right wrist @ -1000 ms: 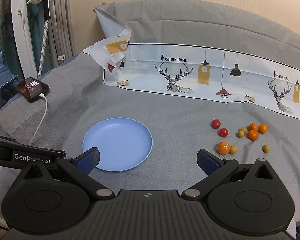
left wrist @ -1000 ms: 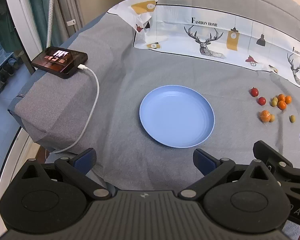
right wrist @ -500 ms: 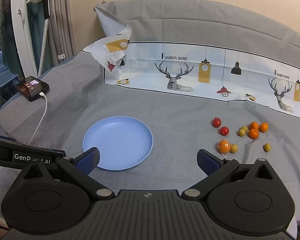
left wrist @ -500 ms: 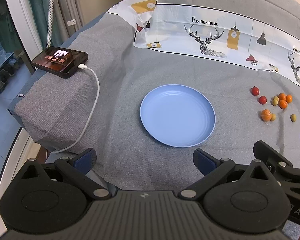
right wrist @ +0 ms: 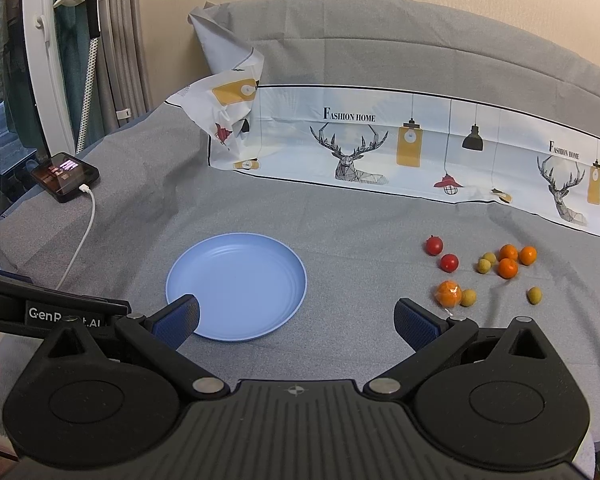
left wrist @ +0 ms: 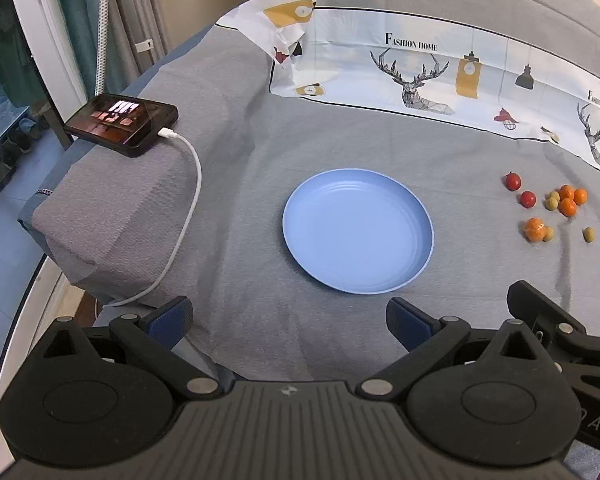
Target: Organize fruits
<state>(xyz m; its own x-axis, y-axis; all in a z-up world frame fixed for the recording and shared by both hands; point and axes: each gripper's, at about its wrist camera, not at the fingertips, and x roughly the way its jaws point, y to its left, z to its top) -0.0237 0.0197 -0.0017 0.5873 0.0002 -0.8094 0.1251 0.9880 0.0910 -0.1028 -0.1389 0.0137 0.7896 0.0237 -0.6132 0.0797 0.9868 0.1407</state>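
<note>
Left wrist view: the left gripper (left wrist: 287,322) gapes wide, empty; the blue plate (left wrist: 358,231) lies flat at 12 o'clock, the fruits (left wrist: 550,208) at 2 o'clock (round, no long axis).

Right wrist view: the right gripper (right wrist: 296,322) is spread wide, empty; plate (right wrist: 236,286) at 11 o'clock, fruits (right wrist: 490,270) at 2 o'clock on the grey worktop (right wrist: 360,220).

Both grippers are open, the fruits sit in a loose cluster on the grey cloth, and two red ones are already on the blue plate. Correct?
Not quite. The blue plate holds nothing; in the right wrist view both red fruits lie on the grey cloth with the others.
</note>
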